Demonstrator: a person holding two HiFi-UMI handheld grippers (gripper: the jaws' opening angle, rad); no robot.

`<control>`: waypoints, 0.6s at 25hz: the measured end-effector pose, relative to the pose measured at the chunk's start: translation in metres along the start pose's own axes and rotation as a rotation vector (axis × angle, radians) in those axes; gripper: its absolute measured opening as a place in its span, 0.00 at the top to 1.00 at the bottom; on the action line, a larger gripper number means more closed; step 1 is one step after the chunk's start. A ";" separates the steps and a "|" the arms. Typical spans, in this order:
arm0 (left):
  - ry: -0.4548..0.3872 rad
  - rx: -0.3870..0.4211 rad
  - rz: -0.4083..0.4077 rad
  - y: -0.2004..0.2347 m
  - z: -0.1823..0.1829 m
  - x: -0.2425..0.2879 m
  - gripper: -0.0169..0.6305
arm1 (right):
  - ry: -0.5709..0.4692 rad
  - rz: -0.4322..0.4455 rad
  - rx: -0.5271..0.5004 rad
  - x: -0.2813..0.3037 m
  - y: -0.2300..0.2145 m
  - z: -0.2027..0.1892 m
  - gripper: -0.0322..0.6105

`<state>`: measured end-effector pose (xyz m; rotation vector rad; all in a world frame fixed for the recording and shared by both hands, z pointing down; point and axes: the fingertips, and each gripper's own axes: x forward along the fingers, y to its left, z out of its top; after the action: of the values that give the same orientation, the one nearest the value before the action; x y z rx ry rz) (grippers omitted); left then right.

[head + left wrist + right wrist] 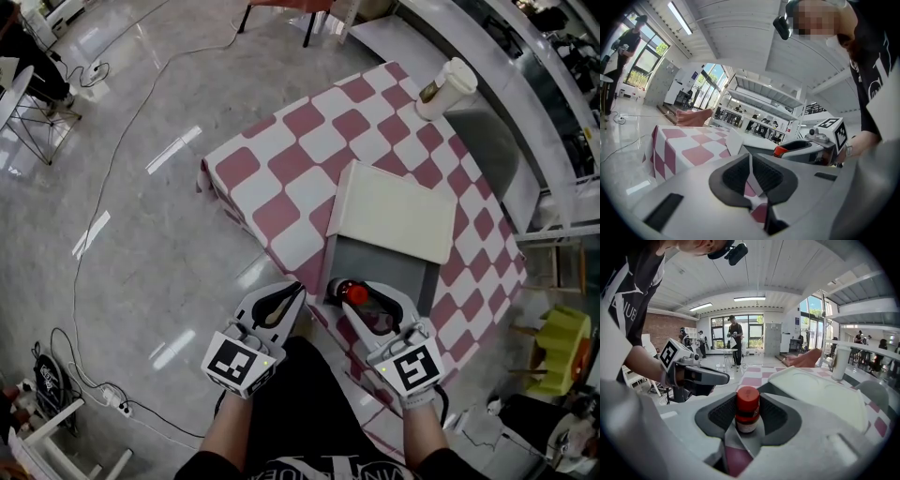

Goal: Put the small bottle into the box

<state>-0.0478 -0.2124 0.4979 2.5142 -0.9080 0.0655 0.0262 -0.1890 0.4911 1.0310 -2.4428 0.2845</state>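
Observation:
A small bottle [353,294] with a red cap stands upright between the jaws of my right gripper [356,302], which is shut on it at the near edge of the grey box [409,274]. In the right gripper view the bottle [747,422] shows a pale label, and the right gripper [748,405] clamps it from both sides. The box's white lid [396,212] lies raised over its far part. My left gripper [296,292] hangs shut and empty just left of the box, at the table's near corner; its jaws [751,171] meet with nothing between them.
The table [281,169] wears a pink and white checked cloth. A tall white cup [447,88] stands at its far corner. Cables [112,122] run across the shiny floor at the left. A yellow-green chair [562,342] sits at the right. People [735,341] stand far off.

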 end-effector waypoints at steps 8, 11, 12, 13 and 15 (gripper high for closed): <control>0.003 0.002 -0.035 -0.010 -0.001 0.007 0.93 | -0.012 -0.023 0.018 -0.011 -0.002 0.001 0.72; 0.014 0.004 -0.048 -0.014 0.000 0.009 0.93 | -0.036 -0.026 0.041 -0.015 -0.002 0.004 0.71; 0.015 0.006 -0.052 -0.015 0.000 0.010 0.93 | -0.043 -0.028 0.046 -0.016 -0.002 0.005 0.71; 0.018 0.008 -0.054 -0.016 0.000 0.012 0.93 | -0.049 -0.029 0.048 -0.018 -0.003 0.005 0.71; 0.024 0.010 -0.053 -0.017 -0.002 0.014 0.93 | -0.060 -0.024 0.050 -0.021 -0.003 0.006 0.71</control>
<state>-0.0258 -0.2085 0.4953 2.5392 -0.8335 0.0828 0.0393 -0.1800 0.4756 1.1041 -2.4865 0.3130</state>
